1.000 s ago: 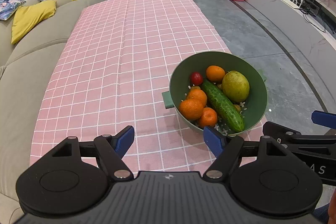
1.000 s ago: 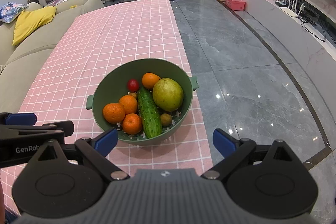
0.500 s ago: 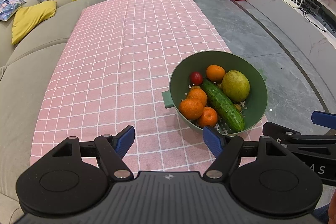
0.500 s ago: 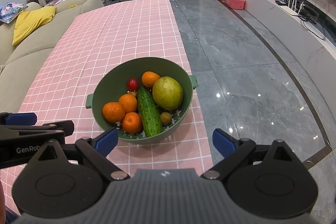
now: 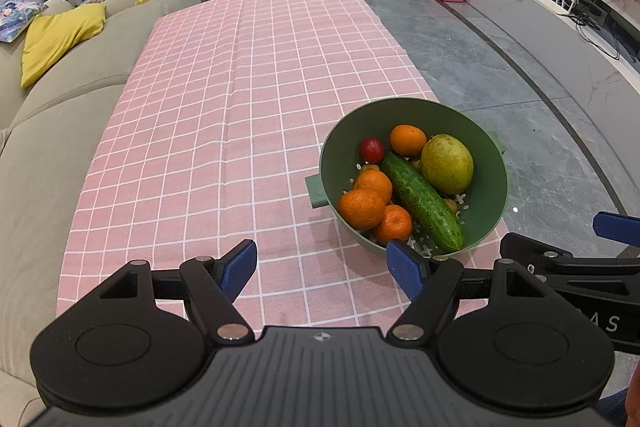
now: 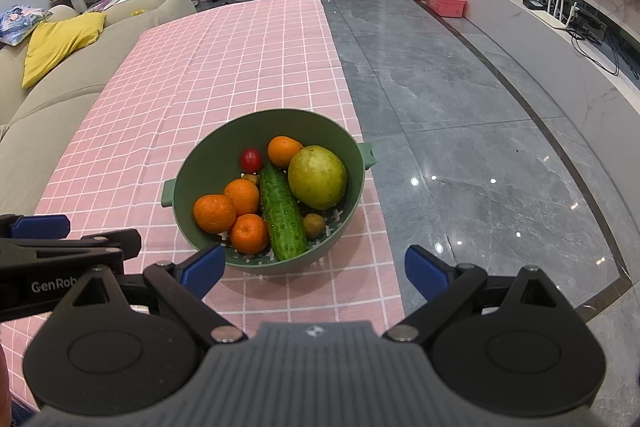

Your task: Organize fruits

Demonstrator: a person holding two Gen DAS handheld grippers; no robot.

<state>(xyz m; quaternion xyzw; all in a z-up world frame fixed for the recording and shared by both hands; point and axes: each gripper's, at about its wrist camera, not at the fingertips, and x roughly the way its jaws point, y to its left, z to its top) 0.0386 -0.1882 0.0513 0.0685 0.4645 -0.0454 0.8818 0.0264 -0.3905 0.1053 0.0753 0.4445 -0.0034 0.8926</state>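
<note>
Right of centre, green bowl (image 5: 486, 151) heaped with fruit at tablecloth (image 5: 240, 107) edge; left gripper (image 5: 322, 269) and right gripper (image 6: 312, 269) wide, empty; possible tipping floorward under off-centre push

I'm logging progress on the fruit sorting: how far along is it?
Nothing looks done: the green bowl on the pink cloth holds everything, four oranges, a cucumber, the large green fruit, a cherry tomato and small brown fruits. Nothing is in hand: the left tongs and right tongs are open and empty, short of the bowl. All the sorting is left.
</note>
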